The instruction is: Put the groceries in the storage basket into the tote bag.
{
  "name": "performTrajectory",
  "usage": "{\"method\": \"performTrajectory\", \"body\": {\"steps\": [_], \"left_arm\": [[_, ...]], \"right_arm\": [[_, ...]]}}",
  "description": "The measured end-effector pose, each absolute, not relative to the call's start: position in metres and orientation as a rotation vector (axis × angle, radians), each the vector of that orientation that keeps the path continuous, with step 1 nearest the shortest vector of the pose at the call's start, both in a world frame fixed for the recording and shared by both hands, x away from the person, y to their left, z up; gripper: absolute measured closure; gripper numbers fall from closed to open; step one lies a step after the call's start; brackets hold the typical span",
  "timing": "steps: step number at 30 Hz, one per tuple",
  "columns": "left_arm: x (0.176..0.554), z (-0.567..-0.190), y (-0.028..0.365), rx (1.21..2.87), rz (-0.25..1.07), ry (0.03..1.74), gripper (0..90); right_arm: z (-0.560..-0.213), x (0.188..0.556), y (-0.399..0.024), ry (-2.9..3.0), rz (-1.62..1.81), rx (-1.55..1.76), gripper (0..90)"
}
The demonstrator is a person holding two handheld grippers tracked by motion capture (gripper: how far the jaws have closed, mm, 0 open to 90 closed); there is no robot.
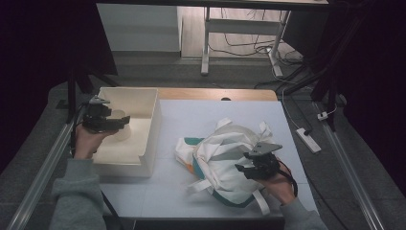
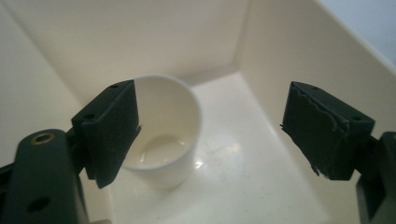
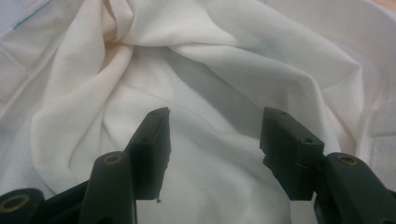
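In the high view, the left gripper (image 1: 122,122) hangs over a cream tray (image 1: 154,129) at the left of the white tabletop (image 1: 201,115), just above a white cup (image 1: 120,125) that stands inside the tray. The right gripper (image 1: 245,167) rests on a crumpled white bag (image 1: 225,148) with teal trim, well apart from the tray.

In the left gripper view, the jaws stand wide with nothing pressed between them; the cup (image 2: 163,133) sits upright on the tray floor (image 2: 243,163), beside the left jaw and partly behind it.

In the right gripper view, the jaws are partly spread over the bag's folds (image 3: 210,93); whether they pinch cloth cannot be told.
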State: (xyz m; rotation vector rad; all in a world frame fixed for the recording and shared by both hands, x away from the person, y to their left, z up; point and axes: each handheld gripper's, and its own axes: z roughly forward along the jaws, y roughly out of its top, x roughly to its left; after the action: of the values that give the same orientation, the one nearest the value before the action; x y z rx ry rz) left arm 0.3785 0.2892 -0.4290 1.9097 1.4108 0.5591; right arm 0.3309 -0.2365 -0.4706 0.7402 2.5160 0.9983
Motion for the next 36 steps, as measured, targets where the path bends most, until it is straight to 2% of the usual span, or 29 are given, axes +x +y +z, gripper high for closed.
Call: {"method": "performTrajectory", "body": {"steps": [16, 24, 28, 36], "left_arm": [[0.404, -0.442, 0.284, 1.966, 0.612, 1.51, 12.3], [0.409, -0.445, 0.283, 1.978, 0.615, 1.525, 14.9], [0.408, -0.445, 0.283, 1.998, 0.604, 1.502, 20.3], [0.41, -0.449, 0.278, 2.086, 0.544, 1.437, 48.4]], "right_arm": [[-0.47, 0.33, -0.235, 2.519, 1.008, 0.728, 43.4], [-0.47, 0.329, -0.233, 2.524, 1.006, 0.713, 43.4], [-0.471, 0.329, -0.232, 2.527, 1.002, 0.714, 43.4], [-0.472, 0.329, -0.232, 2.527, 0.995, 0.715, 43.4]]}}
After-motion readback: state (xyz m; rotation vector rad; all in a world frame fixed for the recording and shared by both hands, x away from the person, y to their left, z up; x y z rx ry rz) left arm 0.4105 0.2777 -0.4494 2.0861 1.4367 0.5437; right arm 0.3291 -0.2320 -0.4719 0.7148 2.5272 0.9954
